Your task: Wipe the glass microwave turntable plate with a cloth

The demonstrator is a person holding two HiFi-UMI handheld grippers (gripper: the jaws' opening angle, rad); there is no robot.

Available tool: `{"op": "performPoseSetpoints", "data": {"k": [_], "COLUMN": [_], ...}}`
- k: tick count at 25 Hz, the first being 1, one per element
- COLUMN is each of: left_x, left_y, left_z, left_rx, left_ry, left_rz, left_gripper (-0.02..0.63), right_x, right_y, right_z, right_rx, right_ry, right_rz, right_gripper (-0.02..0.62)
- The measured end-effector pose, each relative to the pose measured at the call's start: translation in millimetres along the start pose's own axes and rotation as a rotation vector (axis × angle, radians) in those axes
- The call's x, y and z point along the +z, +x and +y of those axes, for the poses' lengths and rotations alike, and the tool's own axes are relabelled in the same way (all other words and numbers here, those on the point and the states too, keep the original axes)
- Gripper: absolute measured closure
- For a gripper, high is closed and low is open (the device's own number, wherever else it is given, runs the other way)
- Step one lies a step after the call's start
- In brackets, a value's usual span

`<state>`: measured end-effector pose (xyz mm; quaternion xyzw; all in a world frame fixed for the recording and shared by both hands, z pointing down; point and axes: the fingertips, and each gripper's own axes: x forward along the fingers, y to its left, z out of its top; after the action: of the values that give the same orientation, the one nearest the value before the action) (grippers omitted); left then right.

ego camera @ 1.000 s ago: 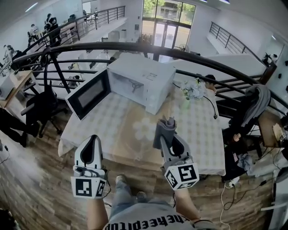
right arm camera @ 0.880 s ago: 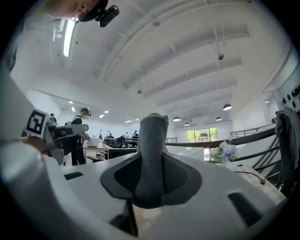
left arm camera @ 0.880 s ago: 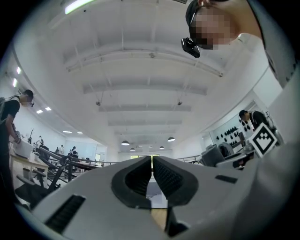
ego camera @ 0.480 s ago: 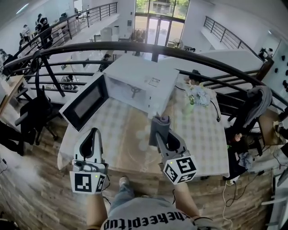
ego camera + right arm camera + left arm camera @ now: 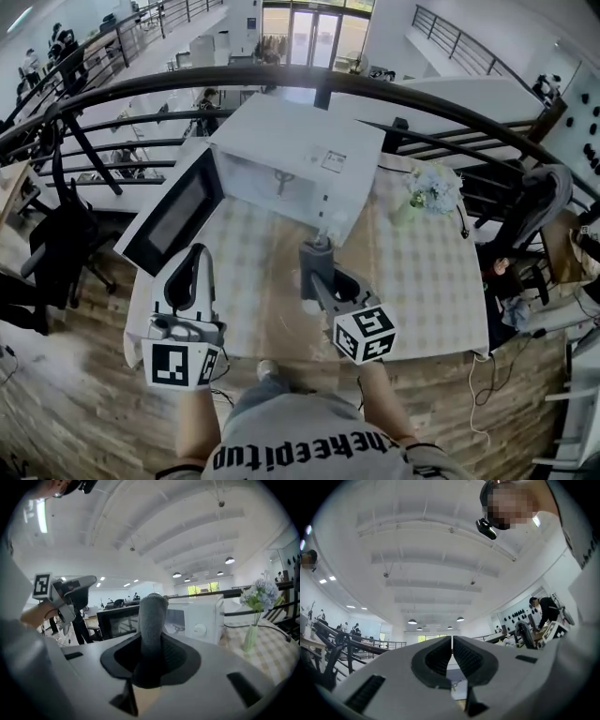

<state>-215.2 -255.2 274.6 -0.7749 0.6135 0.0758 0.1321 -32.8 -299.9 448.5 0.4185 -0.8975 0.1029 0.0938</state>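
Both grippers have crept closer to the white boxy microwave oven (image 5: pixel 300 141), and the right gripper (image 5: pixel 322 279) has swung in toward its front, so the rolled grey cloth (image 5: pixel 316 260) now stands just short of the oven's control-panel corner. That gripper is clamped on the cloth, which sticks upright out of the jaws. The left gripper (image 5: pixel 193 258) hovers just in front of the open black-windowed door (image 5: pixel 173 211), its jaws pressed together on nothing.

Inside the oven cavity we see only the small roller ring (image 5: pixel 279 178), so the plate is out. We take the faint pale glassy patch on the table just in front of the microwave, beside the right gripper, to be the clear glass round turntable plate (image 5: pixel 308 305). It is nearly invisible against the beige checked tablecloth (image 5: pixel 422 272), and the gripper hides part of it.

We judge the plate heavy for its size, rigid, smooth and breakable, and likely to skate on the tablecloth under a sideways wipe. The rim is the place to take hold, with the left jaws straddling its edge on the side away from the microwave to steady it. The cloth is soft and light. It bends freely, so we press its free end flat against the glass.
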Motion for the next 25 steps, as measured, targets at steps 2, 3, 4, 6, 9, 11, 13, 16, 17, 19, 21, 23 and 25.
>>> {"op": "performPoseSetpoints", "data": {"k": [2, 3, 4, 6, 9, 11, 13, 16, 17, 19, 21, 23, 25], "left_x": [-8, -13, -18, -28, -45, -54, -61, -73, -76, -81, -83, -84, -86], "left_y": [9, 14, 19, 28, 36, 40, 43, 49, 51, 53, 53, 53, 53], "left_z": [5, 8, 11, 16, 22, 26, 30, 33, 33, 35, 39, 42, 45], "left_rx": [-0.024, -0.033, -0.041, -0.058, -0.081, -0.091, -0.1, -0.109, -0.111, -0.115, -0.121, -0.124, -0.124], "left_ry": [-0.012, -0.017, -0.022, -0.035, -0.05, -0.058, -0.07, -0.076, -0.076, -0.08, -0.086, -0.09, -0.092], "left_rz": [0.012, 0.016, 0.02, 0.034, 0.056, 0.067, 0.079, 0.091, 0.093, 0.098, 0.104, 0.108, 0.112], "left_gripper": [0.594, 0.594, 0.594, 0.594, 0.594, 0.594, 0.594, 0.594, 0.594, 0.594, 0.594, 0.594, 0.594], "right_x": [-22, -30, -37, -51, -72, -88, -106, -133, -141, -155, -166, -174, -182], "right_y": [13, 20, 27, 38, 52, 60, 64, 73, 77, 85, 93, 102, 112], "right_z": [-8, -12, -16, -18, -12, -5, 1, -1, -2, 1, 9, 17, 23], "right_rx": [-0.046, -0.065, -0.076, -0.08, -0.049, -0.018, -0.015, -0.049, -0.057, -0.06, -0.062, -0.066, -0.064], "right_ry": [0.053, 0.09, 0.126, 0.174, 0.181, 0.186, 0.182, 0.164, 0.171, 0.194, 0.205, 0.208, 0.209], "right_rz": [0.079, 0.106, 0.126, 0.16, 0.221, 0.287, 0.359, 0.444, 0.468, 0.521, 0.579, 0.625, 0.663], "right_gripper": [0.486, 0.489, 0.492, 0.492, 0.491, 0.494, 0.495, 0.495, 0.495, 0.494, 0.494, 0.495, 0.495]}}
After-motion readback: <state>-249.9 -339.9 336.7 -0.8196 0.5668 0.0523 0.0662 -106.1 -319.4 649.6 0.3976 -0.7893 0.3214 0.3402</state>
